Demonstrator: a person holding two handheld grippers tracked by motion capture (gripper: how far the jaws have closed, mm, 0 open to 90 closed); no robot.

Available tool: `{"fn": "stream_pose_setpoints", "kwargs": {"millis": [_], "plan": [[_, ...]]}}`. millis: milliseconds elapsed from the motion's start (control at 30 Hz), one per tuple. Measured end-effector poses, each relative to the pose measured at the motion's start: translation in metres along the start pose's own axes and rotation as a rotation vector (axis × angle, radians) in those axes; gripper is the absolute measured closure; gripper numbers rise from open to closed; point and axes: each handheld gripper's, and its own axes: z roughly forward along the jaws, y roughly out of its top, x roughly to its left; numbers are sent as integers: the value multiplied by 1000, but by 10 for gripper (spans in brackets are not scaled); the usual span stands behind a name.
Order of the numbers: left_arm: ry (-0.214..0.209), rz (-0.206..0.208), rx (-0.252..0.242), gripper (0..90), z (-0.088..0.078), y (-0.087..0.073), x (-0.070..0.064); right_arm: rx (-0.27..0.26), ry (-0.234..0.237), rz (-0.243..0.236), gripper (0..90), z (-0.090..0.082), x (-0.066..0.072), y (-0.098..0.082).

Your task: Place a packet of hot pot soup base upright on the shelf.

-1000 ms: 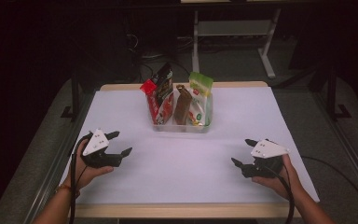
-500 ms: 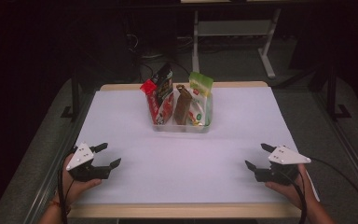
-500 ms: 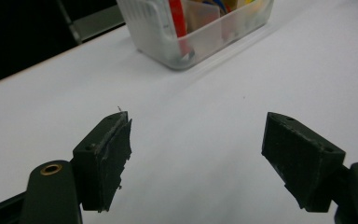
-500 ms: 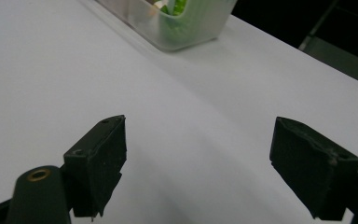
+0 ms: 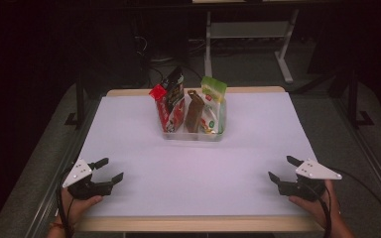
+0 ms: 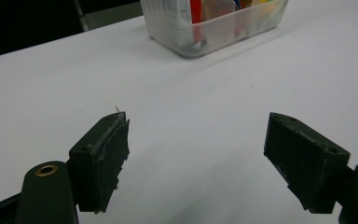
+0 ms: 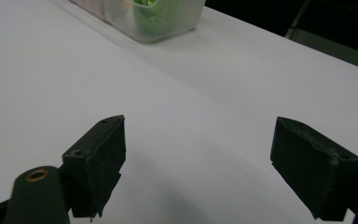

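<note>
Both grippers, left gripper [image 5: 106,171] and right gripper [image 5: 284,169], hold empty jaws wide apart; the high view alone shows packets standing in the bin [image 5: 193,135] at 12 o'clock on the counter [image 5: 188,168].

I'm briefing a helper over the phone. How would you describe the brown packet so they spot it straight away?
Start at the white table and find the clear plastic bin near its far edge. Several snack packets stand upright in it; the brown packet is the middle one, between the red packet on the left and the green-topped bag on the right. It is the only plain dark-brown one.
</note>
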Motion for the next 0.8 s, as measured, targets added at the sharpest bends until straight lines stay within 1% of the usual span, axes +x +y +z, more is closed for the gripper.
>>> {"fn": "stream_pose_setpoints", "kwargs": {"millis": [33, 100, 167, 233, 267, 333, 400, 533, 600, 667, 733, 800], "plan": [[4, 10, 10, 206, 0, -2, -1, 3, 3, -2, 173, 0, 1, 0], [3, 17, 19, 205, 0, -3, -3, -2, 2, -9, 172, -1, 4, 1], [12, 19, 6, 202, -1, -2, -3, -15, 9, -3, 172, -1, 6, 3], [17, 6, -11, 202, -3, -2, -1, -17, 8, -8, 169, -1, 7, 4], [24, -1, -10, 202, -2, -3, -1, -15, 9, -11, 165, 0, 8, 5], [18, -13, -4, 202, -1, -5, 0, -4, 15, -19, 163, 3, 9, 4], [20, -3, 9, 202, 1, -5, -1, 4, 14, -23, 163, 5, 9, 3], [17, 3, 15, 201, 3, -6, -3, 6, 10, -21, 163, 6, 9, 3], [14, 2, 18, 201, 3, -6, -2, 10, 1, -29, 163, 6, 8, 4], [19, -2, 20, 200, 3, -7, -2, 14, 0, -28, 164, 7, 8, 4], [25, 4, 23, 201, 2, -7, -2, 20, -2, -33, 164, 8, 8, 3], [43, 11, 21, 203, 1, -7, -3, 24, -2, -41, 166, 9, 9, 4]]}}
